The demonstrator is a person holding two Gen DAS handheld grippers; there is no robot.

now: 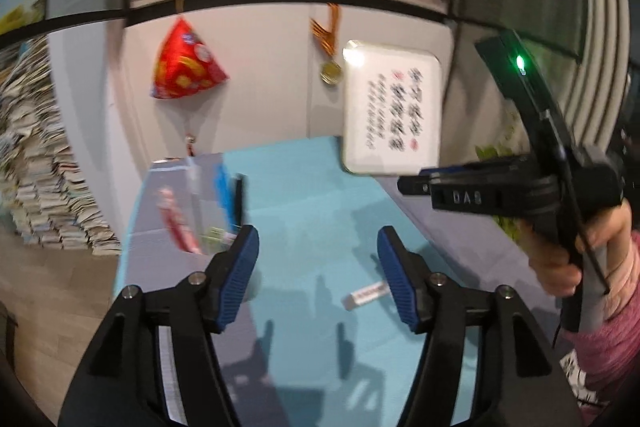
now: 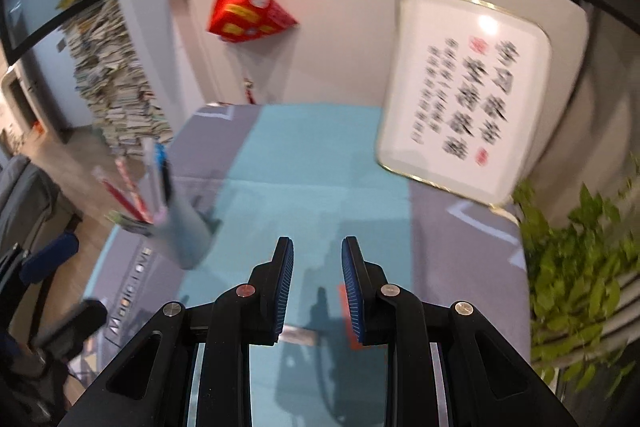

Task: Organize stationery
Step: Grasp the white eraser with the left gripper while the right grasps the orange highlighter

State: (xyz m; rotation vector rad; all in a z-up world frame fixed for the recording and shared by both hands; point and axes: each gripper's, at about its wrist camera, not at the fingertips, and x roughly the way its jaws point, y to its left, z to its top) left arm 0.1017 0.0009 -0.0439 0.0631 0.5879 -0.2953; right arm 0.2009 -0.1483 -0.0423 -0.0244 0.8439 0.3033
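My left gripper (image 1: 316, 259) hangs open over the teal mat (image 1: 304, 187), with nothing between its blue pads. A small white eraser with a red label (image 1: 366, 295) lies flat on the mat, just inside the right finger. A blurred cup of pens (image 1: 204, 211) stands at the mat's left side. My right gripper (image 1: 416, 185) reaches in from the right, held by a hand in a pink sleeve (image 1: 560, 263). In the right wrist view my right gripper (image 2: 316, 251) stands open with a narrow, empty gap. The pen cup (image 2: 184, 235) is to its left.
A white framed calligraphy plaque (image 2: 464, 87) leans on the wall at the mat's far right. A leafy plant (image 2: 576, 267) crowds the right edge. A red bag (image 1: 186, 67) and a medal (image 1: 330, 71) hang on the wall. Stacked books (image 1: 44, 167) fill the left.
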